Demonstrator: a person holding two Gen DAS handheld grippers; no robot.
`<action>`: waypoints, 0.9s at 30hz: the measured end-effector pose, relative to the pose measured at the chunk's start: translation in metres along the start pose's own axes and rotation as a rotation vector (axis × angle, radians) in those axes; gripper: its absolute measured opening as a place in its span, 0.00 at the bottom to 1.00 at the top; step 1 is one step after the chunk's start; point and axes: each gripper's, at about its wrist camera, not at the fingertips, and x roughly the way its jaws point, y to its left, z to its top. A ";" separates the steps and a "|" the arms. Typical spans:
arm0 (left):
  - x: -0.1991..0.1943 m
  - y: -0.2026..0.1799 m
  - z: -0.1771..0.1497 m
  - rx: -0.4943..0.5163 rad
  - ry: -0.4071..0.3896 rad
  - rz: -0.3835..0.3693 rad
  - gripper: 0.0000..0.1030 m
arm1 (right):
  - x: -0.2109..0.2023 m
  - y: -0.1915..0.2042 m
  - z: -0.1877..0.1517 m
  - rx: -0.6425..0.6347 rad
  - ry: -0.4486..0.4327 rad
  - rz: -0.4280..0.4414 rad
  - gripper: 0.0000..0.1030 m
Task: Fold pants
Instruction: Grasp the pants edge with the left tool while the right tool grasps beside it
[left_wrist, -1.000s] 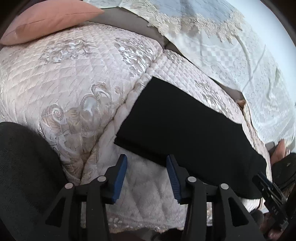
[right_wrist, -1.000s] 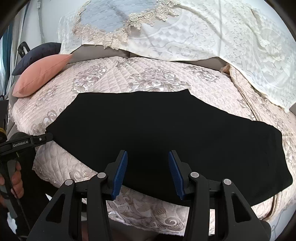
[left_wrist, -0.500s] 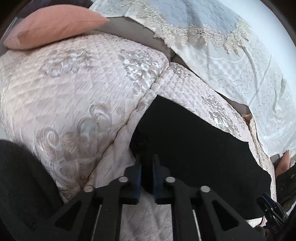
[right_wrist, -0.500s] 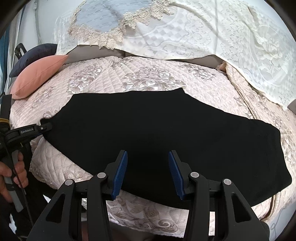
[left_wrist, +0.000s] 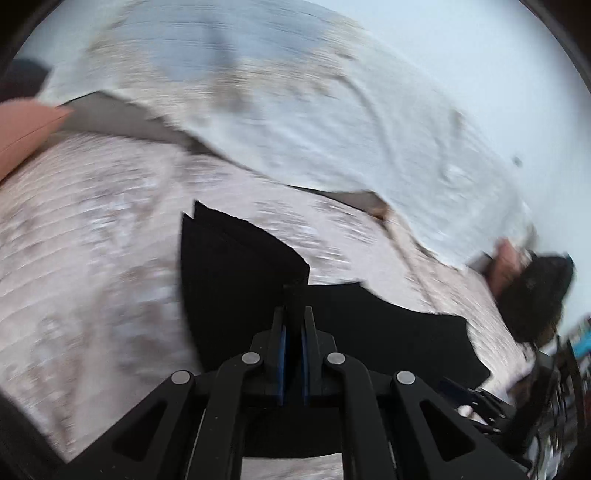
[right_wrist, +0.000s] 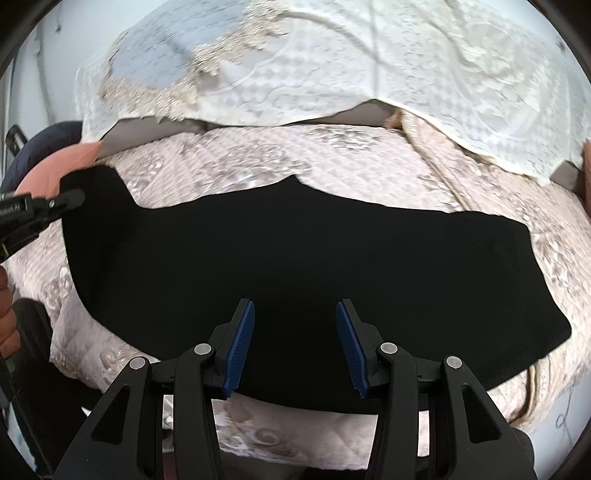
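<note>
Black pants (right_wrist: 295, 254) lie spread across a quilted pink sofa seat (right_wrist: 332, 158). My left gripper (left_wrist: 293, 328) is shut on the left end of the pants (left_wrist: 236, 266) and holds that end lifted off the seat, so the cloth hangs in a fold. In the right wrist view the left gripper (right_wrist: 68, 199) shows at the far left, clamped on the raised end. My right gripper (right_wrist: 294, 332) is open and empty, hovering over the near edge of the pants at their middle.
A white lace cover (right_wrist: 369, 74) drapes over the sofa back. A salmon cushion (left_wrist: 26, 129) and a dark cushion (right_wrist: 48, 144) lie at the left end. The left wrist view is motion-blurred. The sofa's front edge runs just below the pants.
My left gripper shut on the left end of the pants and has lifted it up and toward the right. My right gripper stayed open over the pants' near edge.
</note>
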 end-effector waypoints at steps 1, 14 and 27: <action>0.007 -0.012 0.000 0.027 0.011 -0.023 0.07 | -0.002 -0.005 -0.001 0.011 -0.003 -0.004 0.45; 0.117 -0.104 -0.080 0.203 0.330 -0.190 0.08 | -0.013 -0.068 -0.026 0.156 0.017 -0.084 0.45; 0.053 -0.066 -0.052 0.160 0.213 -0.230 0.28 | -0.008 -0.061 -0.004 0.199 -0.037 0.048 0.45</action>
